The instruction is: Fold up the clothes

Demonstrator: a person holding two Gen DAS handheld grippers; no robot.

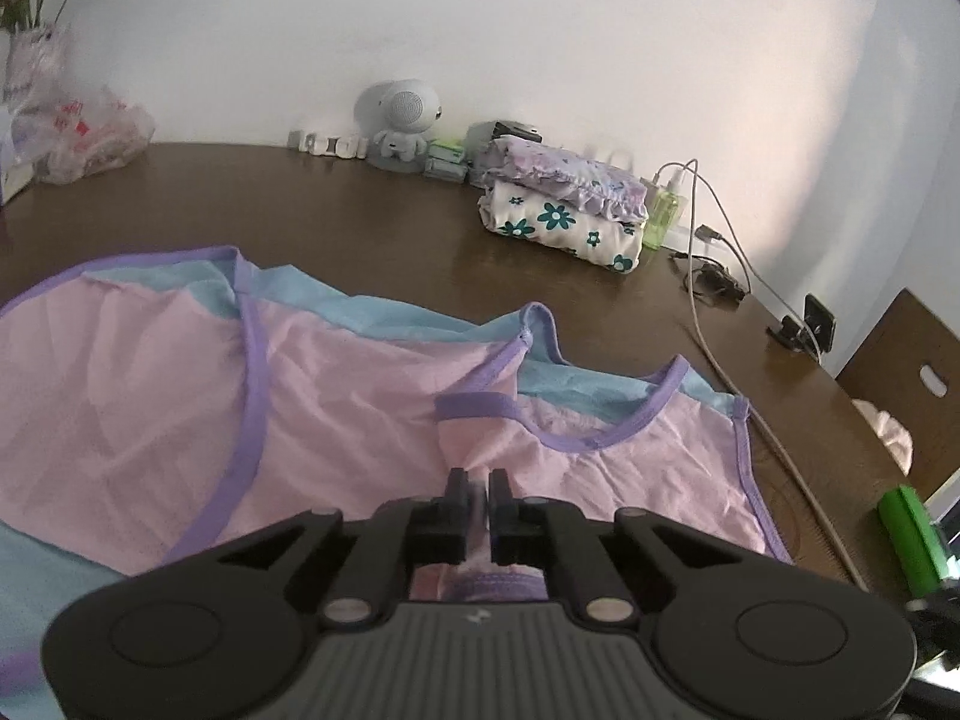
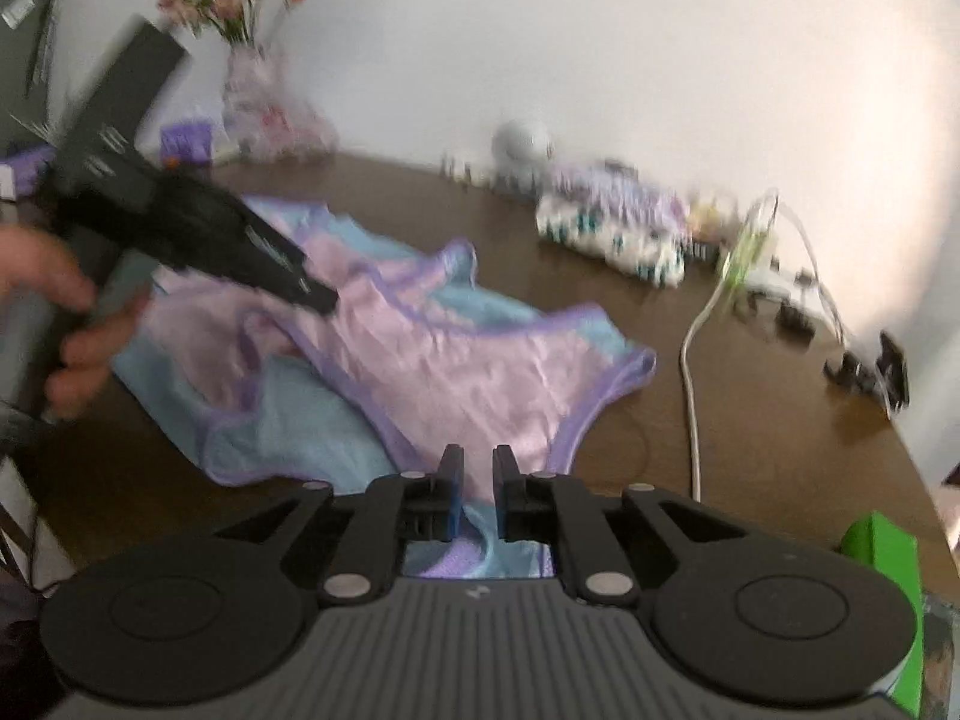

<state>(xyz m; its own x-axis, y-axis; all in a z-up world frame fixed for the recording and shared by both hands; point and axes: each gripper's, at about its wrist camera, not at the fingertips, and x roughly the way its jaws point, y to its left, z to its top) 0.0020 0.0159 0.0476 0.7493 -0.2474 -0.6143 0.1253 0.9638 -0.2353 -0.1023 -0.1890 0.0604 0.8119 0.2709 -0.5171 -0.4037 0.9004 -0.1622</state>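
A pink and light-blue sleeveless garment (image 1: 336, 396) with purple trim lies crumpled on the brown table (image 1: 360, 210); it also shows in the right wrist view (image 2: 456, 372). My left gripper (image 1: 478, 480) is shut on a pinch of the pink cloth near the neckline. It also shows in the right wrist view (image 2: 324, 300), held in a hand at the garment's left part. My right gripper (image 2: 478, 459) is shut on the garment's near edge, with pink and blue cloth between its jaws. The right wrist view is blurred.
A stack of folded floral clothes (image 1: 564, 204) sits at the back right, beside a green bottle (image 1: 663, 213) and cables (image 1: 708, 324). A grey toy figure (image 1: 399, 120) stands by the wall. A flower vase (image 2: 252, 90) and plastic bag (image 1: 78, 132) are back left. A green object (image 1: 909, 540) lies right.
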